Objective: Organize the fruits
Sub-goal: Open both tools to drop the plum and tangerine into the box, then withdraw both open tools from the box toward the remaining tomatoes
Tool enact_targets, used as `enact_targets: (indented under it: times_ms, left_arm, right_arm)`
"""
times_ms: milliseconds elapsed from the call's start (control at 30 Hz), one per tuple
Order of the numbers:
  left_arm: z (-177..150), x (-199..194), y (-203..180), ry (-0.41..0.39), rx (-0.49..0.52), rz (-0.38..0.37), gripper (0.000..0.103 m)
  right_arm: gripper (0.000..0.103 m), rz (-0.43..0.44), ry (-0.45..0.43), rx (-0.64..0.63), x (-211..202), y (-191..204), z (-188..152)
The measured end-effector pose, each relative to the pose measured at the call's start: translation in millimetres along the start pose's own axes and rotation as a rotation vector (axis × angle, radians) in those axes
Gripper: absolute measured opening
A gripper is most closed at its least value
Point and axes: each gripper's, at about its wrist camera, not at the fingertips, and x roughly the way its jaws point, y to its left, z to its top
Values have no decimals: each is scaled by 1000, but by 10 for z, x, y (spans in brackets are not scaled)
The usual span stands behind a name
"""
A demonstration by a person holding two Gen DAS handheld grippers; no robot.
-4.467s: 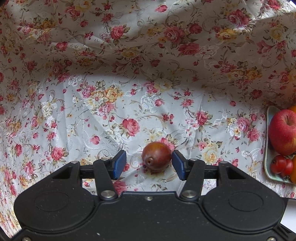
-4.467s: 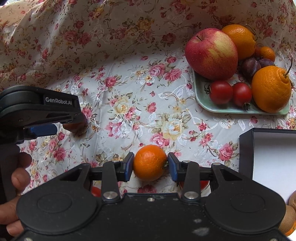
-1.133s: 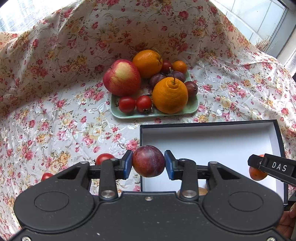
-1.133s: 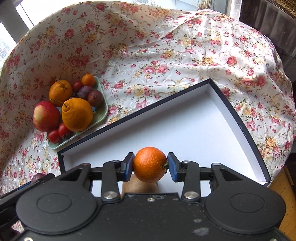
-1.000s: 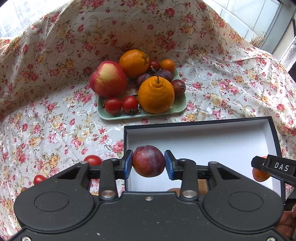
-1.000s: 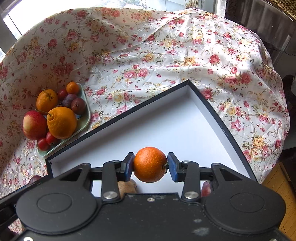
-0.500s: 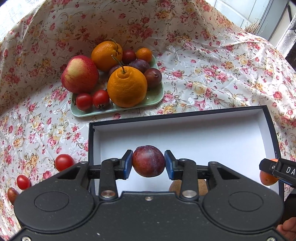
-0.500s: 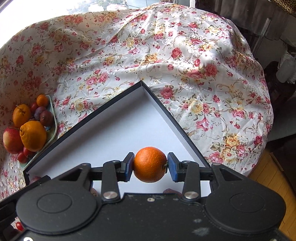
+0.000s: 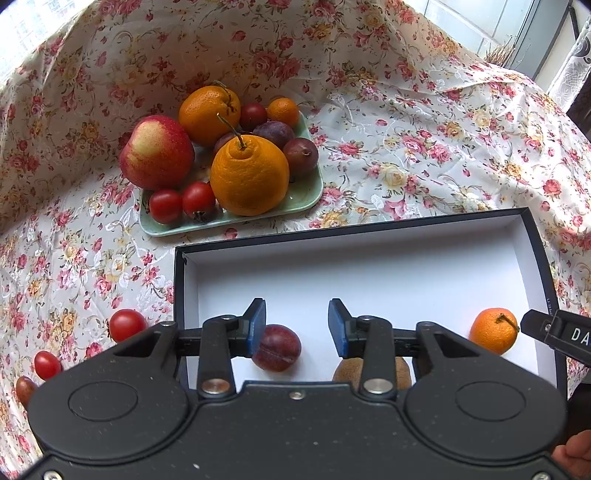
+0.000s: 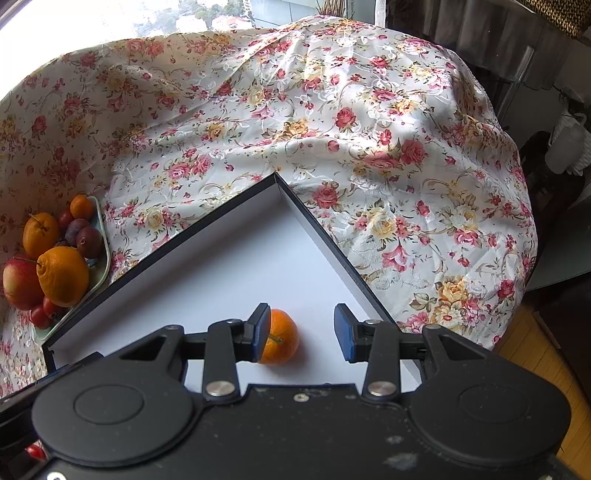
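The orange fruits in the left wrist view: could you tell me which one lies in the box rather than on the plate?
The small stemmed mandarin at the box's right side; the other three sit on the green plate.

Floral tablecloth point(image 10: 332, 122), white ground with red and yellow roses, creased, draped over the table's far and right edges. Bright window point(image 10: 110, 18) at far left, daylight falling across the cloth. Dark curtain point(image 10: 498, 33) at far right. Wooden floor point(image 10: 546, 354) at near right. Tiled wall point(image 9: 476, 22) and window frame point(image 9: 546, 40) beyond the table
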Motion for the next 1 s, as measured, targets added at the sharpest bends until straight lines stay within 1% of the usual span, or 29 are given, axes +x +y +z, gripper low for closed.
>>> enact_targets:
  times_ms: [133,367,533,633,767,900,1000]
  left_arm:
    - [5,-20,48,-3,-14,2,47]
    - [1,-62,154,-7,-28,8,48]
    - [-2,-120,299,-21,-51,22,48]
    - [-5,-156,411,-31,-64,41,48]
    - [-18,-199,602,-35,-89,46,48]
    - [-42,-239,802,-47,-105,104,48]
    - [-55,-259,980,-41,-119,119,48]
  right_arm:
    - [41,6,1,-21,-11,58,-24]
    - [41,18,4,-23,-36,127,-36]
    - [41,39,7,-27,-64,240,-53]
    - [41,53,9,-42,-85,356,-80]
    - [41,72,12,-68,-117,547,-137]
    - [41,95,17,-101,-145,771,-208]
    - [41,110,23,-132,-163,954,-283]
